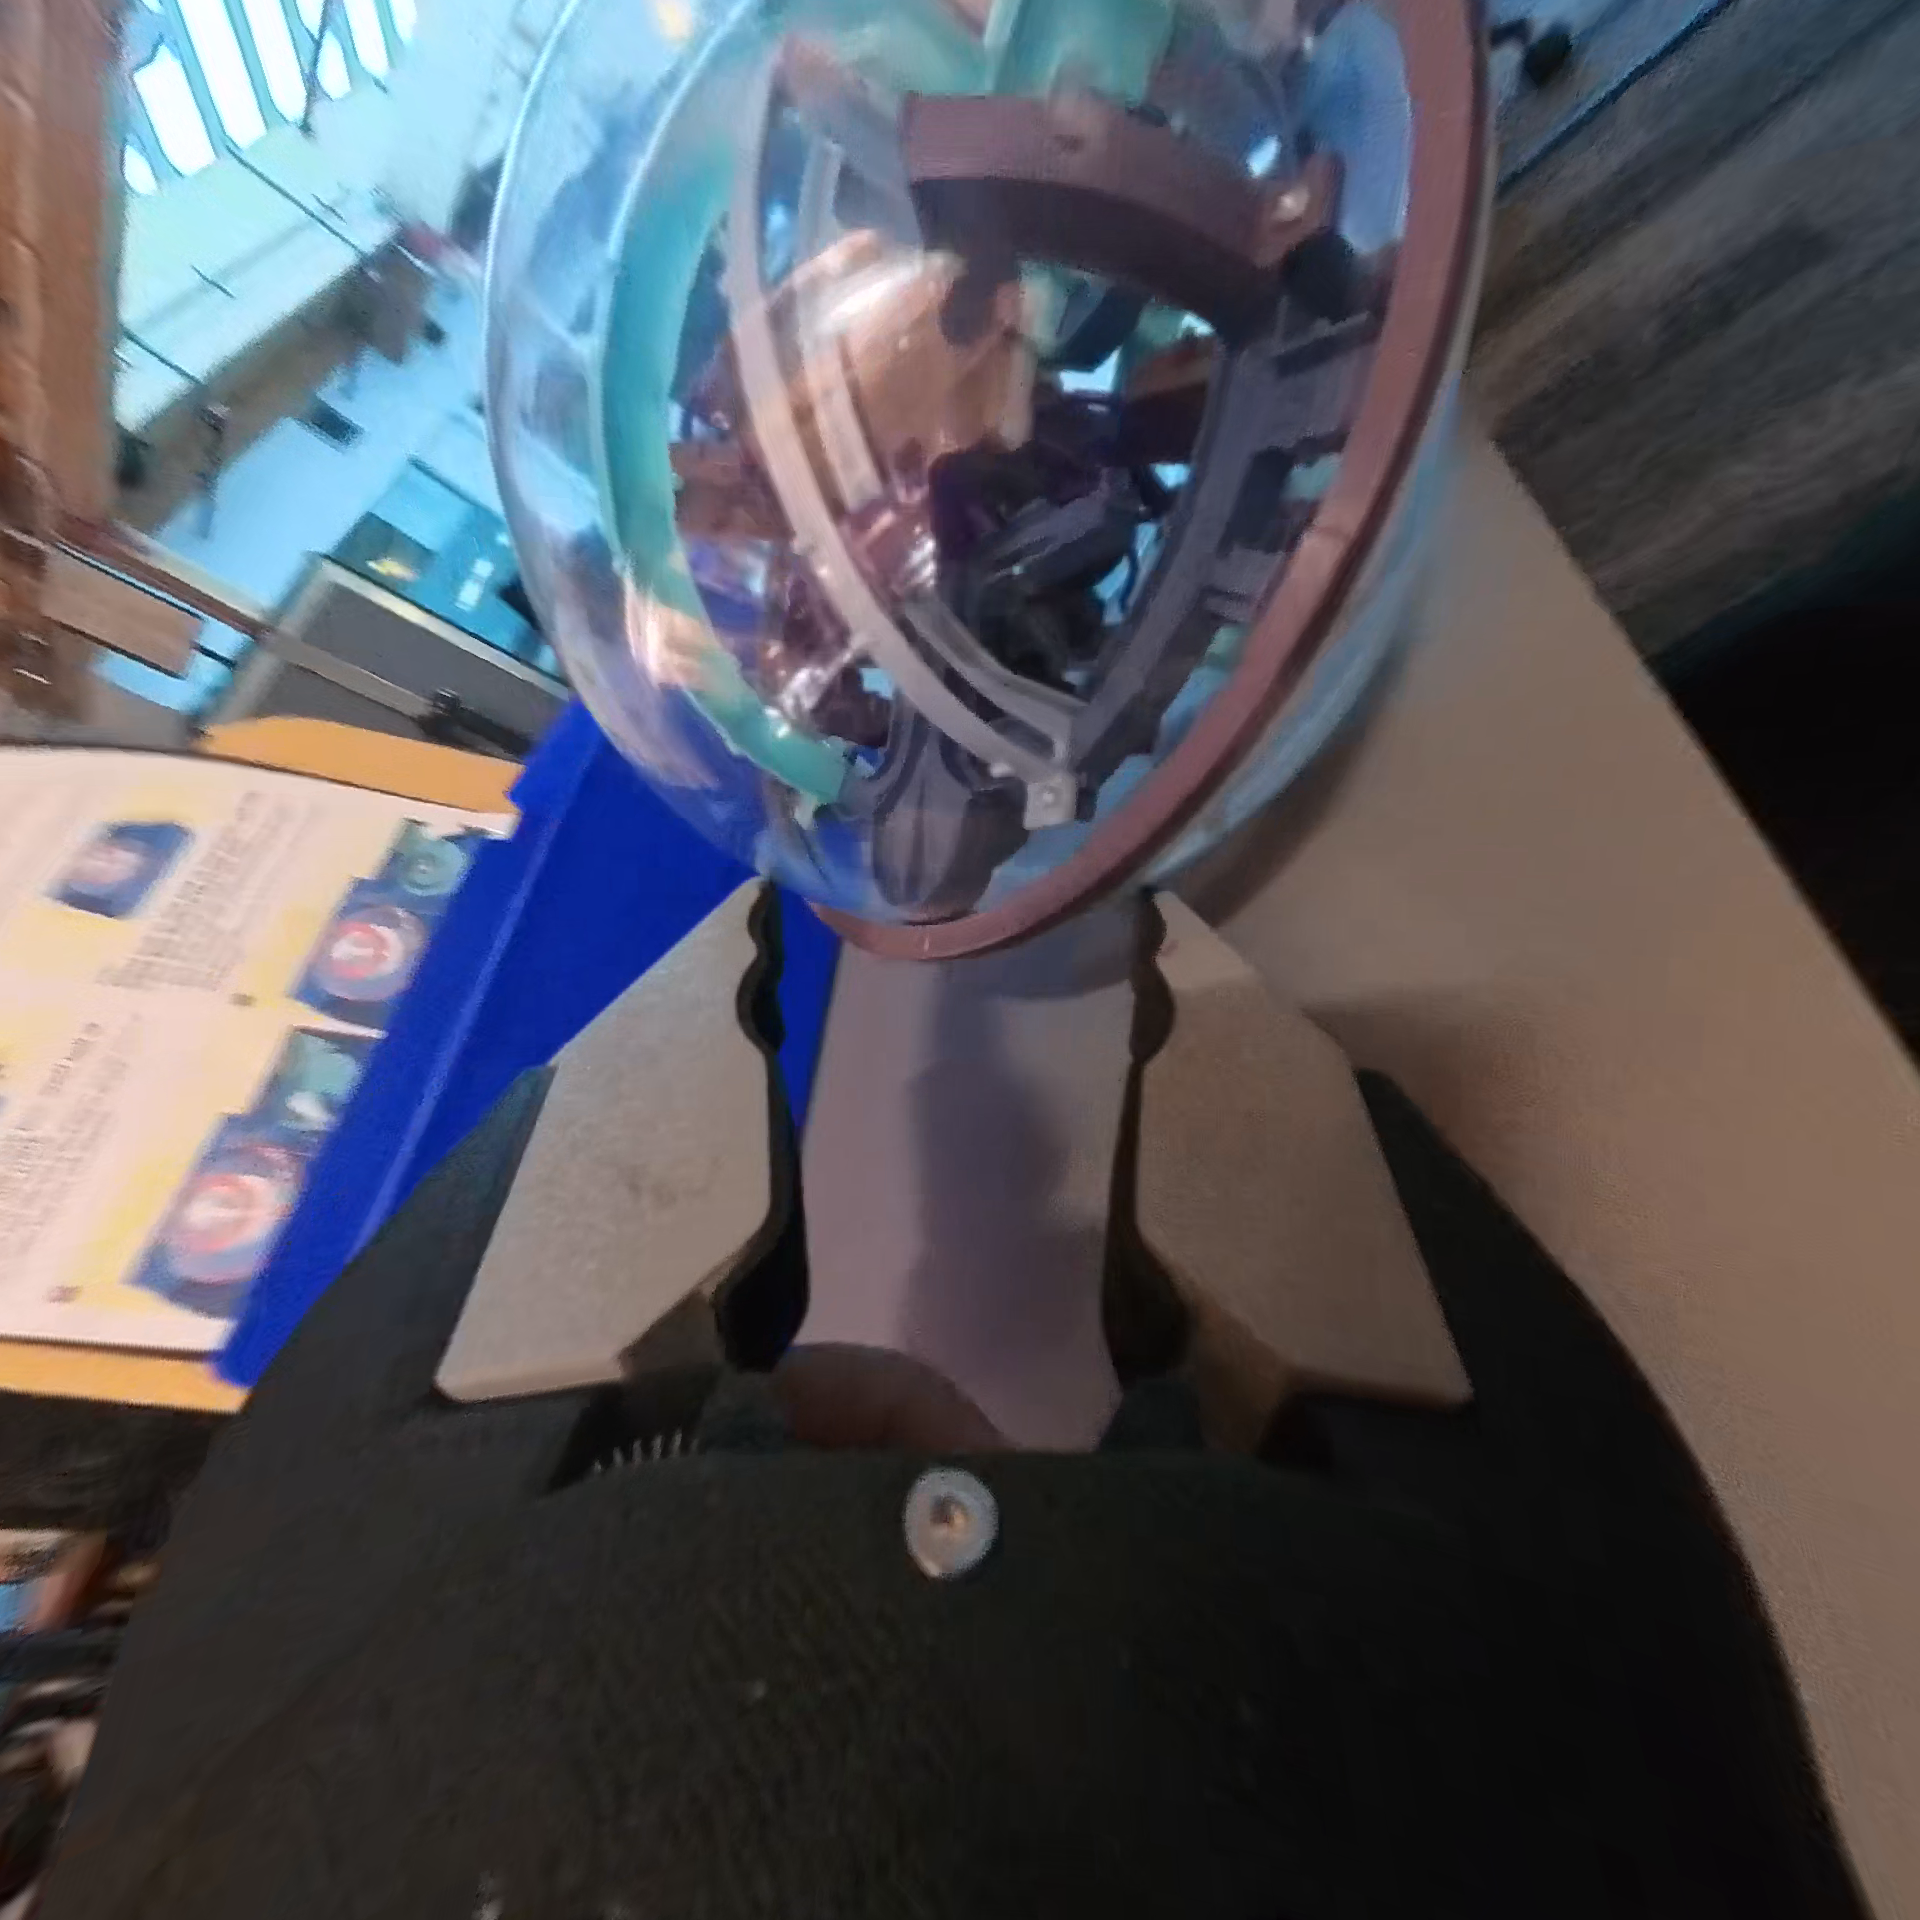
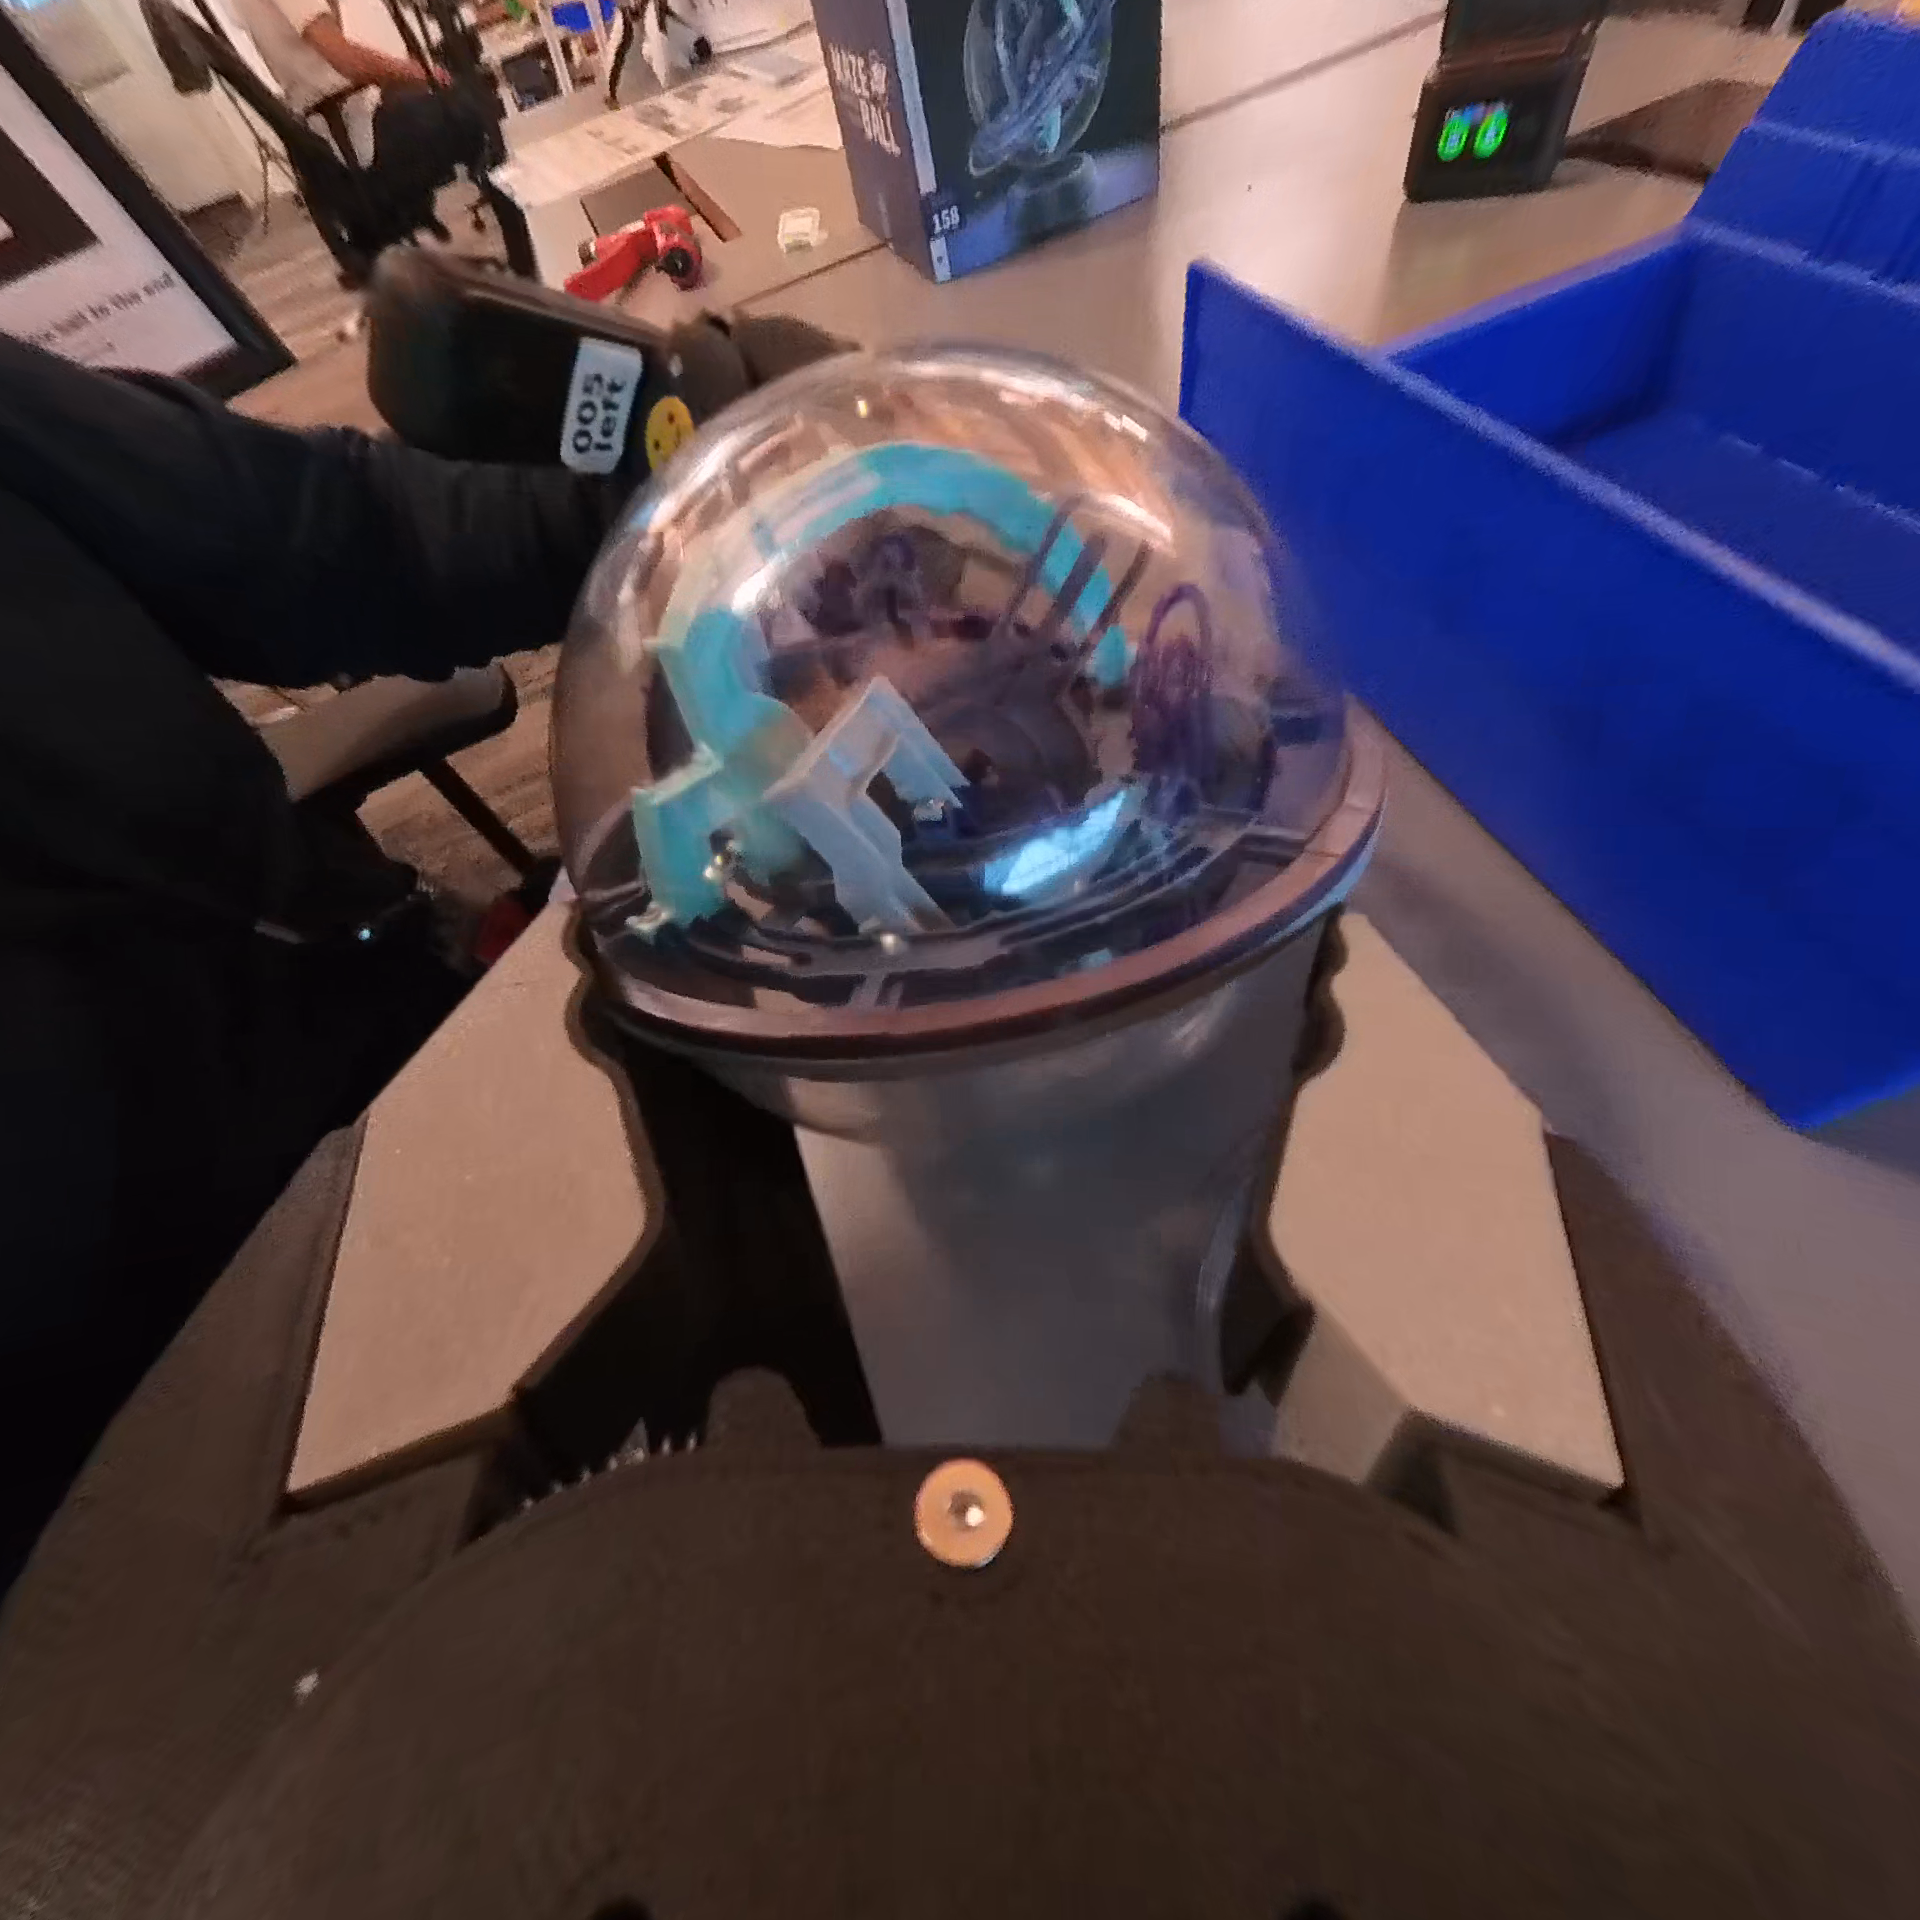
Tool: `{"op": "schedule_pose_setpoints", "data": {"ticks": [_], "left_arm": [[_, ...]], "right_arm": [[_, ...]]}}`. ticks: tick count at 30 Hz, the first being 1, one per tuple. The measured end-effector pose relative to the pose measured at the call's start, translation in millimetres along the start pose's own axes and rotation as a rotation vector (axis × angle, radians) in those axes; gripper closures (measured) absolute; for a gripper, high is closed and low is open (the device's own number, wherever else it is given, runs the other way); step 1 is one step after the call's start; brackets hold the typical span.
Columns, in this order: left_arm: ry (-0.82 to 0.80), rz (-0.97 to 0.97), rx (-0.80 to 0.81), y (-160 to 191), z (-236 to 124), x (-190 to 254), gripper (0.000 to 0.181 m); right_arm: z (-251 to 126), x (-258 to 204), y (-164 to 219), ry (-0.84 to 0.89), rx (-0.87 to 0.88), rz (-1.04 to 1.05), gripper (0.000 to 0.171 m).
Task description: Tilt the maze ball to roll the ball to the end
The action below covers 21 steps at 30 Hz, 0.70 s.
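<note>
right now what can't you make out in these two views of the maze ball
- Small steel ball: left wrist view, the maze ball is motion-blurred and full of reflections, so no ball shows.
- Maze ball's underside: right wrist view, hidden by the right hand-held gripper and the dark rim.
- Left hand-held gripper's contact with the sphere: its fingertips end at the rim, but the blur hides any touching.
- Maze end point: neither view shows it clearly.

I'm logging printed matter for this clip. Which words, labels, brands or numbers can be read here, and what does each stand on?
I won't copy the wording, but these things bear it:
Dark box behind the ball: legible print and a number.
White sticker on the body of the left gripper: legible.
Framed white sign, far left: partly cut off.
Printed sheet, left wrist view: too blurred.
Maze ball: none seen.
</note>
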<state>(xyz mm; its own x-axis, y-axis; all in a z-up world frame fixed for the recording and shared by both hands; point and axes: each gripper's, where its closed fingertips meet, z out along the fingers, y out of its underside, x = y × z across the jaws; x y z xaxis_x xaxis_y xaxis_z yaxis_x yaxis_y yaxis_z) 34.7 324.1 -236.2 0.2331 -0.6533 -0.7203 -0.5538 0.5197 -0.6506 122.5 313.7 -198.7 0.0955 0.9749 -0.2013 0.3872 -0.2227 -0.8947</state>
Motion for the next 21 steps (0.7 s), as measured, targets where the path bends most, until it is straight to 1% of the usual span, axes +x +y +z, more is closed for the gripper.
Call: {"op": "schedule_pose_setpoints", "data": {"ticks": [1, 2, 3, 5, 6, 8, 9, 11, 13, 14, 15, 16, 18, 20, 21], "left_arm": [[0.029, -0.034, -0.008, 1.7, -0.6, 0.8, 0.12], [0.053, -0.068, -0.014, 2.7, -1.1, 0.7, 0.12], [0.071, -0.113, 0.001, 0.1, -2.6, -0.5, 0.125], [0.105, -0.239, 0.08, -13.9, -7.7, -5.2, 0.148], [0.109, -0.306, 0.123, -21.3, -10.2, -10.4, 0.151], [0.109, -0.372, 0.15, -24.8, -11.5, -16.5, 0.144], [0.103, -0.36, 0.138, -21.3, -10.4, -16.3, 0.14], [0.046, -0.273, 0.074, -10.0, -5.6, -17.2, 0.137], [-0.008, -0.155, 0.029, -4.0, -0.1, -14.9, 0.118], [-0.008, -0.081, 0.018, -3.9, 3.4, -8.6, 0.118], [-0.023, -0.014, 0.004, -3.6, 7.9, -4.9, 0.106], [-0.053, 0.036, -0.02, -2.1, 13.3, -6.3, 0.101], [-0.083, 0.035, -0.012, -8.3, 19.4, -12.6, 0.101], [-0.048, -0.013, -0.002, -11.5, 21.2, -14.6, 0.1], [-0.057, -0.016, 0.014, -13.9, 20.8, -17.0, 0.101]], "right_arm": [[1.6, 1.3, -5.3, 0.012, 0.027, -0.021, 0.04], [2.9, 3.8, -12.1, 0.041, 0.064, -0.061, 0.034], [3.5, 6.2, -19.1, 0.076, 0.098, -0.103, 0.03], [3.2, 7.1, -32.3, 0.117, 0.152, -0.154, 0.035], [2.6, 8.1, -37.7, 0.141, 0.175, -0.181, 0.037], [2.3, 6.7, -40.7, 0.168, 0.191, -0.243, 0.039], [2.8, 3.6, -39.7, 0.167, 0.19, -0.273, 0.039], [2.5, -0.2, -37.1, 0.162, 0.168, -0.301, 0.04], [1.0, 4.4, -35.3, 0.168, 0.145, -0.25, 0.039], [0.5, 9.0, -35.4, 0.169, 0.148, -0.198, 0.039], [0.0, 14.6, -36.0, 0.163, 0.16, -0.13, 0.039], [-0.5, 20.3, -37.1, 0.148, 0.179, -0.054, 0.039], [-1.5, 28.5, -39.2, 0.093, 0.226, 0.085, 0.038], [-4.1, 38.0, -40.2, 0.059, 0.262, 0.208, 0.039], [-6.0, 44.9, -41.3, 0.063, 0.281, 0.265, 0.041]]}}
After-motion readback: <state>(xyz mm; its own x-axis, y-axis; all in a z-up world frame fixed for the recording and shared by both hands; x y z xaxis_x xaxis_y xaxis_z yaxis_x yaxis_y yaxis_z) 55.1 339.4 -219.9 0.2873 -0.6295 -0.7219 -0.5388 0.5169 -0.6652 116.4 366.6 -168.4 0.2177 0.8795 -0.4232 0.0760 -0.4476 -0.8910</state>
